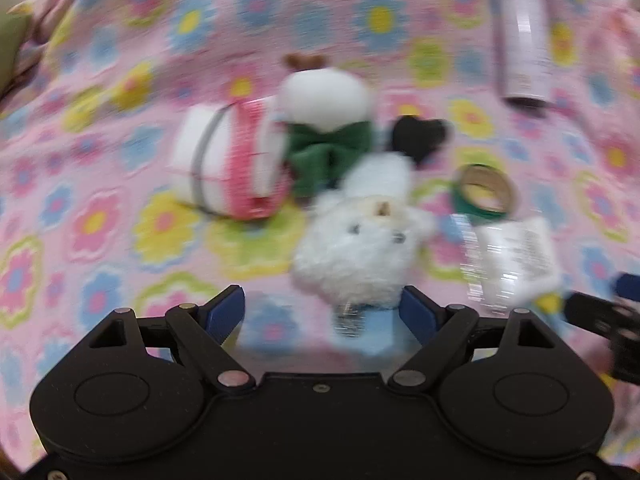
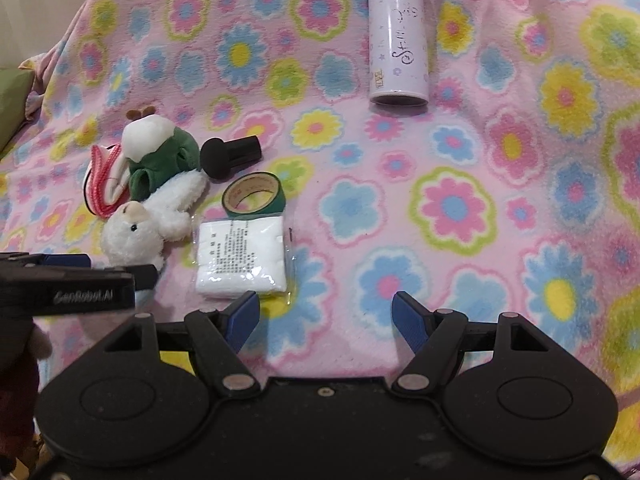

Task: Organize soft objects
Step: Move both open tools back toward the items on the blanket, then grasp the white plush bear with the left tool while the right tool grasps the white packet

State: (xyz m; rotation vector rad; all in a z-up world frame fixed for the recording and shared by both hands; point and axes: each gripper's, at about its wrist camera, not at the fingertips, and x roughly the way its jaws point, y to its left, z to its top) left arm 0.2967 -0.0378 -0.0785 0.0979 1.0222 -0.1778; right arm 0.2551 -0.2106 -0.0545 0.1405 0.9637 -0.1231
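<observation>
Roughly left to right on the flowered blanket (image 2: 460,152): far left sits a white roll w/ pink ribbon (image 1: 232,160), touching a green-and-white plush (image 2: 160,152) just to its right. Near side of those lies the white fluffy plush (image 2: 136,232), head toward the cameras, its long ear reaching up to the green plush. The left gripper (image 1: 324,312) is wide open, blue pads either side of the fluffy plush's head; the left wrist view is motion-blurred, so whether the right pad actually touches the fur is hard to say, prob. just beside it. Nothing is clamped. Right of the plushes: a black knob-shaped piece (image 2: 230,156) on its side, then a green tape roll (image 2: 254,198) lying flat, w/ a clear-wrapped white cloth pack (image 2: 242,256) touching its near edge. The right gripper (image 2: 325,314) hangs open and empty over bare blanket, its left pad just near the pack's near corner. Far right-centre, well apart from the rest, a lilac bottle (image 2: 398,36) lies on its side, base toward the cameras.
</observation>
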